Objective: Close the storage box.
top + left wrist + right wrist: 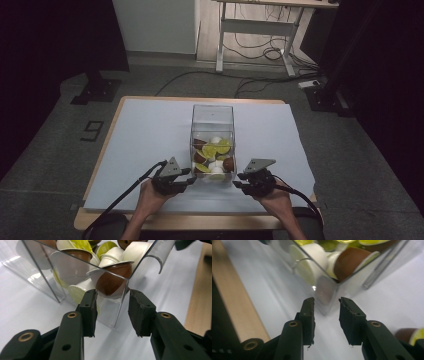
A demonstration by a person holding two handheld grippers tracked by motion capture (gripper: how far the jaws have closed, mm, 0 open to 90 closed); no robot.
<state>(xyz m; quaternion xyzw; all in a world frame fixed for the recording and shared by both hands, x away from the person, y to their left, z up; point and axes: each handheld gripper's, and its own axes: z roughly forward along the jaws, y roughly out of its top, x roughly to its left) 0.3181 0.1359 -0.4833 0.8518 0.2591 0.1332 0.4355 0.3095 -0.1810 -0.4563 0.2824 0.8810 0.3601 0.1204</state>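
Observation:
A clear plastic box (213, 117) stands in the middle of the table, its near half holding several coffee capsules (215, 152) in brown, white and yellow-green. My left gripper (190, 176) sits at the box's near left corner and my right gripper (240, 180) at its near right corner. In the left gripper view the box corner (121, 300) stands between the tips of my left gripper (112, 312), with gaps beside the pads. In the right gripper view the other corner (325, 293) lies just ahead of my right gripper (326, 317), whose jaws stand apart with nothing touching them.
A white sheet (150, 145) covers the wooden table (100, 217), whose front edge runs just behind both hands. A brown and a yellow-green shape (412, 336) lie at the lower right of the right gripper view, too cropped to identify. Cables and a desk frame (260, 30) are on the floor beyond.

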